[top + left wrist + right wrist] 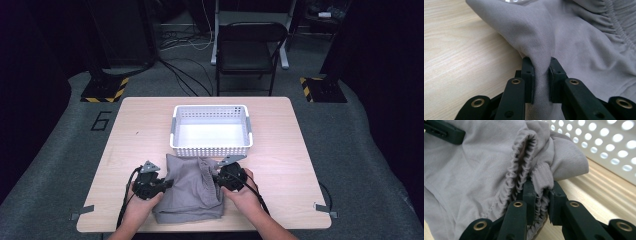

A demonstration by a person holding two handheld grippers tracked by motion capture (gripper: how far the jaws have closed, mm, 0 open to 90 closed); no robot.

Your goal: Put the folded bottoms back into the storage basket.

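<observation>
While clamped between both tools, grey garment (190,192) on table, left tool (541,82), right tool (541,203).

White perforated basket (210,149) sits mid-table, empty, long side facing the near edge. Light wood table (280,125) w/ rounded corners, grey tape tabs at near left & right corners. Far side: black folding chair (250,47) on grey carpet, cables on floor. Yellow-black striped bases far left & far right. "6" marked on floor, left.
</observation>
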